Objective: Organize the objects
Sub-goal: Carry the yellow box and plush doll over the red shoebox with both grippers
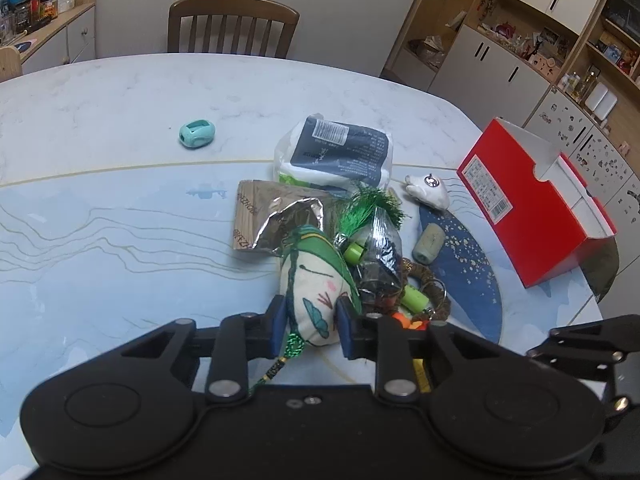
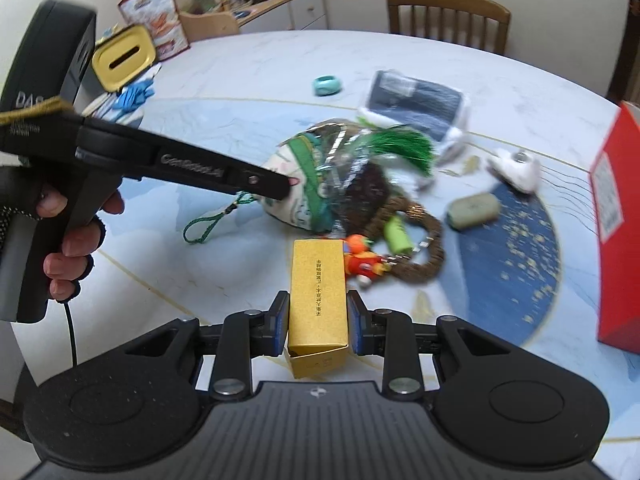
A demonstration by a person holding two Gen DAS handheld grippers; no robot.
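left gripper (image 1: 310,322) has its jaws partly closed, blue pads pressed on either side of the cloth sachet (image 1: 316,280), a cream pouch with a green band, a painted face and a butterfly; pinched at its near end, its green cord and knot hang down past the left pad. from the right wrist view the same gripper reaches in from the left, held by a gloved hand (image 2: 68,232), tip against the sachet, cord loop lying on the table. sachet sits at the near edge of the clutter pile in the middle of the marble table (image 1: 100,120). right gripper (image 2: 318,320) jaws narrowed onto a gold box (image 2: 318,292), pads flush on both long sides, box standing lengthwise between them with an open flap at the near end; cannot tell if it is lifted or resting on the table. pile behind the sachet: foil packet (image 1: 280,216), green tassel (image 1: 372,204), crinkled clear bag (image 1: 380,256), lime green tube (image 1: 416,298), woven brown ring (image 2: 424,240), small orange toy (image 2: 362,258) just beside the box's far end. tissue pack (image 1: 336,152) behind the pile, white shell-like piece (image 1: 428,190) and grey-green cylinder (image 1: 428,242) to the right on the blue mat patch. red box (image 1: 532,204) stands open at the far right table edge. teal sharpener (image 1: 197,134) alone, well apart to the left. wooden chair (image 1: 234,26) behind table.
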